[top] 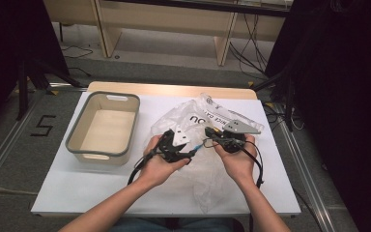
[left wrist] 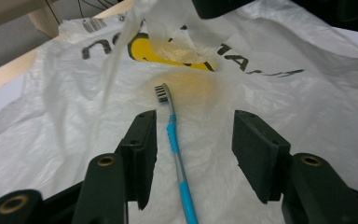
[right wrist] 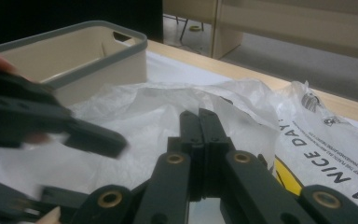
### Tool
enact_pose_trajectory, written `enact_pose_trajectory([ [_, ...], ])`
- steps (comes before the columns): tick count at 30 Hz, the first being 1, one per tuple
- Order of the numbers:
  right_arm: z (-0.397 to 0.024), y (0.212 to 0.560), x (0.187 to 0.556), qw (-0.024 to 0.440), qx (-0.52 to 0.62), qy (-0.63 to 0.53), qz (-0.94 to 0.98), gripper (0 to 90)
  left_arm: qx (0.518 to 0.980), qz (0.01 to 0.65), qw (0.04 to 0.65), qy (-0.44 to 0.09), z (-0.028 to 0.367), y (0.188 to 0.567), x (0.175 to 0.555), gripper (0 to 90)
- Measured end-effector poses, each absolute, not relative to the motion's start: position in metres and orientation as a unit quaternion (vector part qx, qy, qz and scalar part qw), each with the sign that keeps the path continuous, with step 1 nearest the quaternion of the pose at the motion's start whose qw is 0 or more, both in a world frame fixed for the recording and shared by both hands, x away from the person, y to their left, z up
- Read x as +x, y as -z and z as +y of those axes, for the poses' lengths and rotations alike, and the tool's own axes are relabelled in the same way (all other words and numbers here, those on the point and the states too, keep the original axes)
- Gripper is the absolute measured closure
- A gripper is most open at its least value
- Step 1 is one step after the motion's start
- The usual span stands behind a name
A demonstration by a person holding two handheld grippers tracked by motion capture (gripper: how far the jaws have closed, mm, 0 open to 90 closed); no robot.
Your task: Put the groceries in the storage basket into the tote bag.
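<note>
Left tool: jaws stood apart, pads clear of the blue-and-grey plastic toothbrush lying between them. The toothbrush rested on the crumpled white plastic bag with black lettering and a yellow mark, dark bristle head pointing away from the tool towards the yellow print, handle running back between the jaws. I judged this a release: the brush lay flat on the film under its own weight, nothing gripping it.

Right tool: jaws shut flat together, pinching a fold of the bag's film and lifting it. My reading is that this held the bag up and open, so the brush could go in or come out; whether the brush lay inside the bag or on top of it I could not tell.

In the high view both hands worked close together over the bag at mid-surface. The beige plastic basket with a grey rim stood well apart to the left, empty.

Toothbrush: slim, blue grip sections, grey neck, intact.
</note>
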State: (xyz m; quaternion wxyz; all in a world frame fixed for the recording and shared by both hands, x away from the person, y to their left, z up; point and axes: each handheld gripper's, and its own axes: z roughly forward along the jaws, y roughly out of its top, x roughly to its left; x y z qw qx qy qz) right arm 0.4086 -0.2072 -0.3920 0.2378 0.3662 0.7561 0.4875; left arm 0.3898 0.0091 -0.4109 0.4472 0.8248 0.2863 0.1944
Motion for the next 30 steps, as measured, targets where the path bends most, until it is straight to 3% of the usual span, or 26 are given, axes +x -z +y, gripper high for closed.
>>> enact_pose_trajectory([
  [5,-0.208,0.394,0.407,0.235,0.364,-0.481,0.762,90.0,0.808,0.289,0.477,-0.189,0.04,0.397,0.373,50.4],
  [11,-0.208,0.4,0.404,0.218,0.359,-0.467,0.778,90.0,0.779,0.3,0.503,-0.223,0.063,0.388,0.367,55.4],
  [19,-0.208,0.412,0.404,0.181,0.342,-0.434,0.814,90.0,0.768,0.355,0.484,-0.222,0.075,0.401,0.38,61.6],
  [30,-0.195,0.448,0.406,0.118,0.321,-0.37,0.864,90.0,0.784,0.369,0.445,-0.228,0.075,0.418,0.386,54.5],
])
